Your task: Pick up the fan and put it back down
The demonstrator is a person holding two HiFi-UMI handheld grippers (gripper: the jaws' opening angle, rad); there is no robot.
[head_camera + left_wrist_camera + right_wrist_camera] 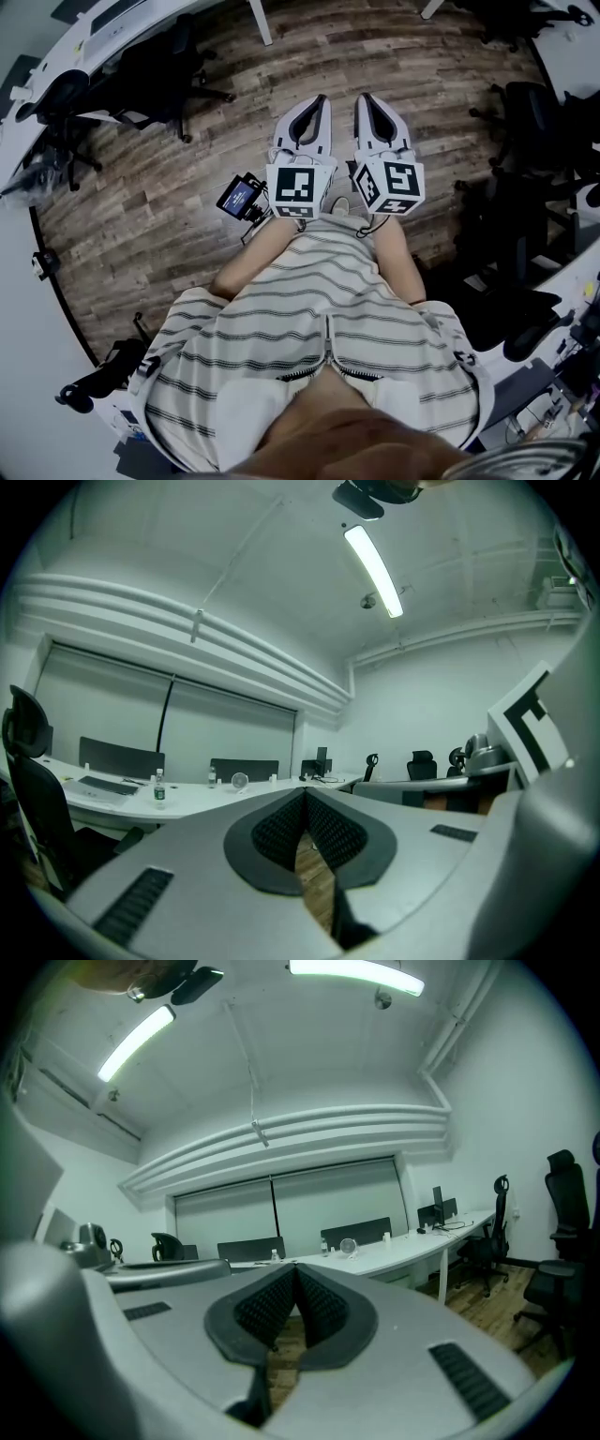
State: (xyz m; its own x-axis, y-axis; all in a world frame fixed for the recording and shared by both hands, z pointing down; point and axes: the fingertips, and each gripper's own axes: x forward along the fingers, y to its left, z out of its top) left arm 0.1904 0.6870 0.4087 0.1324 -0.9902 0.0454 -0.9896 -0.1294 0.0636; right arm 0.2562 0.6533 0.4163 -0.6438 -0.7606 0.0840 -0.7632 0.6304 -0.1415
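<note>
The fan [240,781] is a small round white one, far off on a long white desk [187,801]. The right gripper view shows the same fan [349,1246] on that desk [412,1252]. In the head view the fan is out of sight. My left gripper [314,105] and right gripper [367,101] are held side by side, level, above the wooden floor and well short of the desk. The left gripper [305,792] is shut with its dark pads meeting at the tips and nothing between them. The right gripper [296,1267] is shut and empty as well.
A water bottle [159,787] and dark monitors [120,757] stand on the far desk. Black office chairs stand at the left [159,66] and right [525,122] of the wooden floor [309,56]. Another chair [561,1232] stands at the right.
</note>
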